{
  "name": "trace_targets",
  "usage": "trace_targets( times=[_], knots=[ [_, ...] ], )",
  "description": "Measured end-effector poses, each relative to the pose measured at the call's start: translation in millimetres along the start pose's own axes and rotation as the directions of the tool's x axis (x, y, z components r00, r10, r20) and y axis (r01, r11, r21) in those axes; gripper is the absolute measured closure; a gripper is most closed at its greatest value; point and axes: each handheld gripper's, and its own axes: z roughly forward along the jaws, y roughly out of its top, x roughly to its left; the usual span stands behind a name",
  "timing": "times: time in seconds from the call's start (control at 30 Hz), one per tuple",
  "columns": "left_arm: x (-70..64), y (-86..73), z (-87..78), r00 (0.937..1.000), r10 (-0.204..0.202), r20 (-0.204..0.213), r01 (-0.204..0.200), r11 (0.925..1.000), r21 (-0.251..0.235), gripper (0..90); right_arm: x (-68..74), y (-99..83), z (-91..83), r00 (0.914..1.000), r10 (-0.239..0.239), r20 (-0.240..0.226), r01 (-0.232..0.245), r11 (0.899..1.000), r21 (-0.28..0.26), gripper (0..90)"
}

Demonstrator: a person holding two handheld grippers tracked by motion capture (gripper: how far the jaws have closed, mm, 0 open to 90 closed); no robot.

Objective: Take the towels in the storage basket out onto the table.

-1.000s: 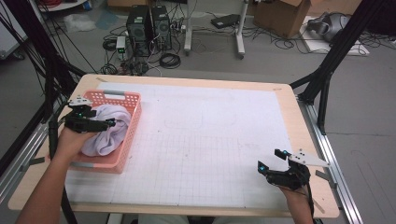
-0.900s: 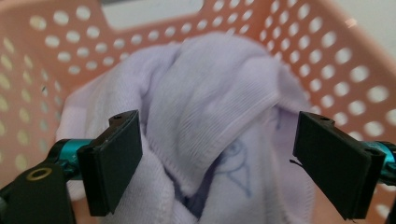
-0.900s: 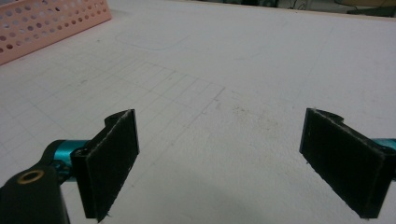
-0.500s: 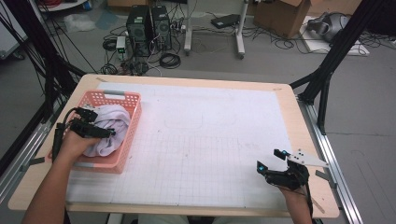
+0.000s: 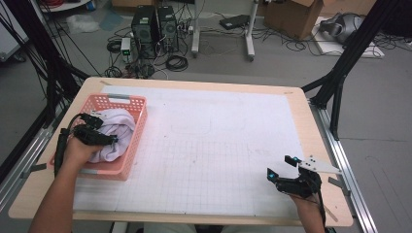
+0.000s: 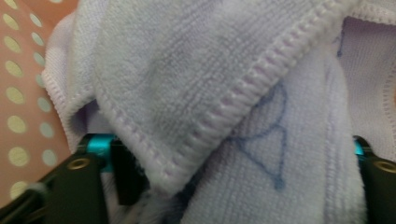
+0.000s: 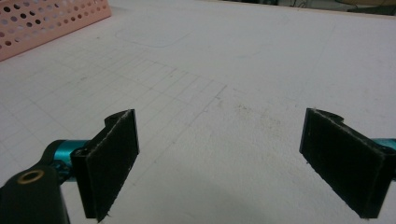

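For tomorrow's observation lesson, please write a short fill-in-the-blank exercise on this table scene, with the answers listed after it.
1. The pale lilac towel lies in a pink ____.
2. The left gripper has its jaws spread ____ around the towel's folds.
3. The right gripper holds ____ between its open jaws.
4. The white mat on the table is printed with a ____ of thin lines.

Missing words: basket; wide; nothing; grid

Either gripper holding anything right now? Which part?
Left gripper: open jaws straddle the pale lilac terry towel in the pink basket; not clamped. Right gripper: open, empty.
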Motion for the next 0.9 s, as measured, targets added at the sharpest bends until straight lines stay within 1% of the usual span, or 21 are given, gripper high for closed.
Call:
trace_targets(
  times=[0.03, 0.07, 0.13, 0.17, 0.23, 0.3, 0.37, 0.4, 0.43, 0.47, 0.5, 0.53, 0.6, 0.63, 0.67, 0.7, 0.77, 0.8, 0.83, 0.87, 0.9],
  knots=[
    [0.5, -0.4, -0.8, 1.0000, -0.005, -0.002, 0.005, 1.0000, -0.005, 41.0, 0.2, 0.0, 0.0, 1.0000, 0.002, 0.001, -0.002, 1.000, 0.001, 10.4],
    [1.5, -1.7, -2.7, 0.9997, -0.023, 0.004, 0.023, 0.9995, -0.022, 44.3, 0.3, -0.1, -0.1, 1.0000, 0.002, 0.001, -0.002, 1.000, 0.003, 10.4],
    [3.2, -2.8, -5.3, 0.9993, -0.035, 0.012, 0.036, 0.9985, -0.041, 49.1, 0.4, -0.2, -0.2, 1.0000, 0.003, 0.000, -0.003, 1.000, 0.004, 10.4],
    [3.2, -2.8, -5.3, 0.9993, -0.035, 0.012, 0.036, 0.9985, -0.041, 50.5, 0.4, -0.2, -0.2, 1.0000, 0.003, 0.000, -0.003, 1.000, 0.004, 10.4],
    [5.9, -3.9, -9.2, 0.9972, -0.071, 0.025, 0.072, 0.9949, -0.070, 52.3, -0.1, -0.2, -0.4, 1.0000, 0.008, 0.001, -0.008, 1.000, 0.000, 10.4],
    [7.1, -4.1, -11.2, 0.9966, -0.077, 0.029, 0.079, 0.9933, -0.084, 53.4, -0.6, -0.2, -0.9, 1.0000, 0.009, 0.002, -0.009, 1.000, -0.002, 10.4],
    [7.6, -4.1, -12.2, 0.9966, -0.077, 0.030, 0.079, 0.9930, -0.087, 54.2, -0.8, -0.3, -1.1, 0.9999, 0.013, 0.004, -0.013, 1.000, -0.003, 10.4],
    [8.1, -4.1, -14.2, 0.9956, -0.089, 0.030, 0.092, 0.9900, -0.107, 54.6, -0.9, -0.3, -1.3, 0.9999, 0.012, 0.003, -0.012, 1.000, -0.002, 10.4],
    [8.1, -4.1, -14.2, 0.9956, -0.089, 0.030, 0.092, 0.9900, -0.107, 54.9, -0.9, -0.3, -1.4, 0.9999, 0.015, 0.006, -0.015, 1.000, -0.002, 10.4],
    [9.3, -4.4, -17.1, 0.9940, -0.103, 0.037, 0.107, 0.9858, -0.130, 55.0, -0.7, -0.3, -1.4, 0.9998, 0.019, 0.006, -0.019, 1.000, -0.002, 10.4],
    [9.3, -4.4, -17.1, 0.9940, -0.103, 0.037, 0.107, 0.9858, -0.130, 55.2, -0.7, -0.3, -1.3, 0.9998, 0.020, 0.005, -0.020, 1.000, -0.004, 10.4],
    [9.7, -4.8, -20.2, 0.9921, -0.116, 0.049, 0.123, 0.9792, -0.162, 55.3, -0.9, -0.2, -1.4, 0.9998, 0.018, 0.005, -0.018, 1.000, -0.004, 10.4],
    [10.6, -5.0, -24.6, 0.9918, -0.112, 0.063, 0.122, 0.9719, -0.201, 55.2, -1.0, -0.2, -1.4, 0.9999, 0.015, 0.006, -0.015, 1.000, -0.005, 10.4],
    [10.8, -5.4, -27.1, 0.9914, -0.111, 0.070, 0.124, 0.9657, -0.228, 55.2, -0.6, -0.1, -1.4, 0.9998, 0.019, 0.006, -0.019, 1.000, -0.004, 10.4],
    [10.8, -5.4, -27.1, 0.9914, -0.111, 0.070, 0.124, 0.9657, -0.228, 55.2, -0.5, -0.1, -1.3, 0.9998, 0.018, 0.005, -0.018, 1.000, -0.004, 10.4],
    [10.9, -5.9, -32.0, 0.9905, -0.113, 0.078, 0.130, 0.9525, -0.275, 55.2, -0.5, -0.1, -1.2, 0.9998, 0.017, 0.005, -0.017, 1.000, -0.004, 10.4],
    [10.8, -6.6, -36.5, 0.9909, -0.110, 0.078, 0.129, 0.9412, -0.313, 55.0, -0.1, 0.0, -1.0, 0.9998, 0.019, 0.005, -0.019, 1.000, -0.003, 10.4],
    [10.8, -7.3, -38.7, 0.9908, -0.111, 0.077, 0.131, 0.9338, -0.333, 54.9, -0.1, 0.1, -0.9, 0.9999, 0.017, 0.003, -0.017, 1.000, -0.005, 10.4],
    [10.8, -7.3, -38.7, 0.9908, -0.111, 0.077, 0.131, 0.9338, -0.333, 54.9, -0.1, 0.1, -0.9, 0.9999, 0.017, 0.003, -0.017, 1.000, -0.005, 10.4],
    [11.1, -8.3, -40.8, 0.9903, -0.114, 0.080, 0.135, 0.9256, -0.354, 54.8, 0.4, 0.2, -0.9, 0.9999, 0.015, 0.003, -0.015, 1.000, -0.005, 10.4],
    [11.9, -10.4, -45.3, 0.9894, -0.115, 0.088, 0.141, 0.9077, -0.395, 54.8, 0.6, 0.2, -1.1, 0.9999, 0.016, 0.002, -0.016, 1.000, -0.003, 10.4]
  ],
)
